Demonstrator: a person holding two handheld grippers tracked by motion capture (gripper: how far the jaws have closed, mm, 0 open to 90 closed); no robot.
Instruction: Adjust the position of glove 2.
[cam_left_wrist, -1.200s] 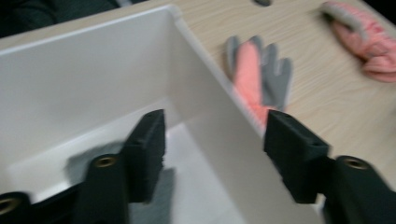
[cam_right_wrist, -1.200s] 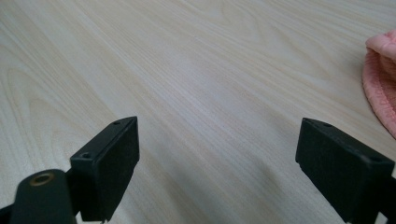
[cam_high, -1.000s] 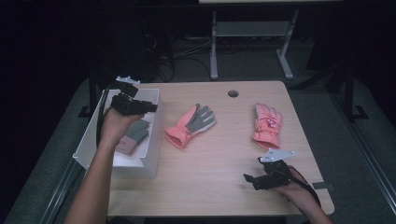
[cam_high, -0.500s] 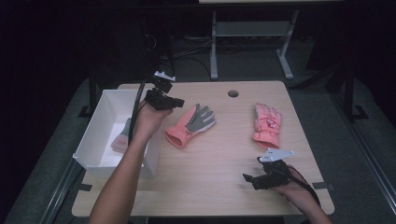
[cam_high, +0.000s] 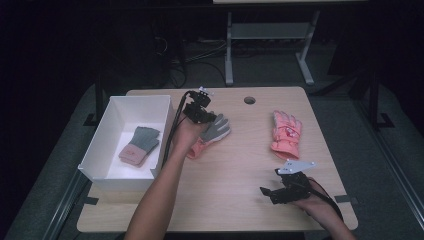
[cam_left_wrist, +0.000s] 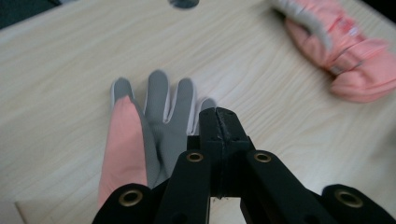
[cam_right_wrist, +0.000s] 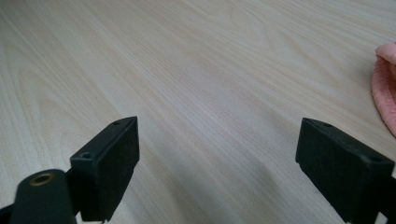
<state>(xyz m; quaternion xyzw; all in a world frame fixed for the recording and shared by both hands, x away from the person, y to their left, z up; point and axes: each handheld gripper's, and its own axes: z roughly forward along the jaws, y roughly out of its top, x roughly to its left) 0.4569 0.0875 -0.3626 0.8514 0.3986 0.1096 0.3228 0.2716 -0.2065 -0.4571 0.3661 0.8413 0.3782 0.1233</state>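
The left gripper (cam_high: 209, 118) hangs over the middle of the table with its jaws pressed together and nothing between them; in the left gripper view (cam_left_wrist: 219, 122) the black tips meet just above the fingers of a pink-and-grey glove (cam_left_wrist: 149, 123). That glove (cam_high: 214, 131) lies flat, grey palm up, fingers pointing away from the person, just right of the white bin (cam_high: 102, 145). To my eye the gripper is lining up on it as the next thing to pick, and the jaws would have to part before they could take hold.

The right gripper (cam_high: 272, 192) rests low near the front right edge of the table (cam_high: 240, 170), jaws wide apart with only bare wood between them in its own view (cam_right_wrist: 215, 163). It seems parked there, ready and out of the other arm's way.

Inside the bin lies a glove with a grey cuff (cam_high: 140, 145), apparently already sorted. A puffy pink glove (cam_high: 286, 134) lies well apart on the right side, near the open gripper and probably meant for it. A small round hole (cam_high: 249, 100) sits near the table's far edge.
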